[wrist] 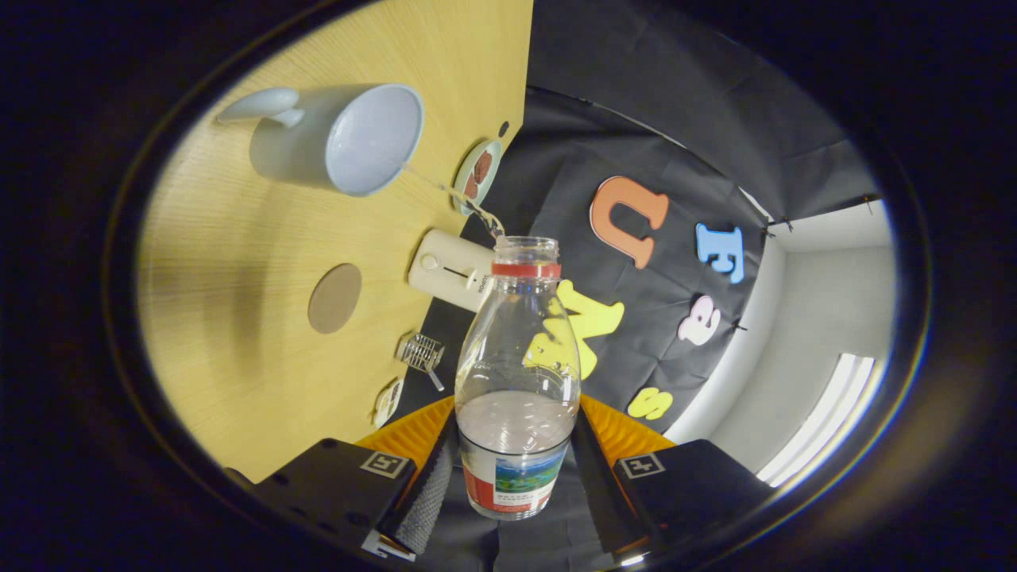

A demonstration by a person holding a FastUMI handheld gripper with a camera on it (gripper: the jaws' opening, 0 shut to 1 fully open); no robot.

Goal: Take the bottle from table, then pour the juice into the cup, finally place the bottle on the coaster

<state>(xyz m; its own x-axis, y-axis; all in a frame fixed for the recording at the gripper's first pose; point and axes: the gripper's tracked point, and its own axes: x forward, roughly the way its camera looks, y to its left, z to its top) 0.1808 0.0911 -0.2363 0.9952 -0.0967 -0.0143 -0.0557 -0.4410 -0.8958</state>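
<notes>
Both of your fingers (429,496) pinch the clear, uncapped bottle (516,381) by its labelled base; it tips, sending a thin stream toward the grey cup (338,139) on the worktop (238,262).

We see a pale wooden desk (238,238) with fine grain, lit evenly. Behind it hangs the booth's black cloth wall (675,103), creased in places. Past the cloth stands a white wall (826,294) with a bright strip of light (826,421).

Tipped bottle (516,373) streaming into cup (349,139)
</notes>
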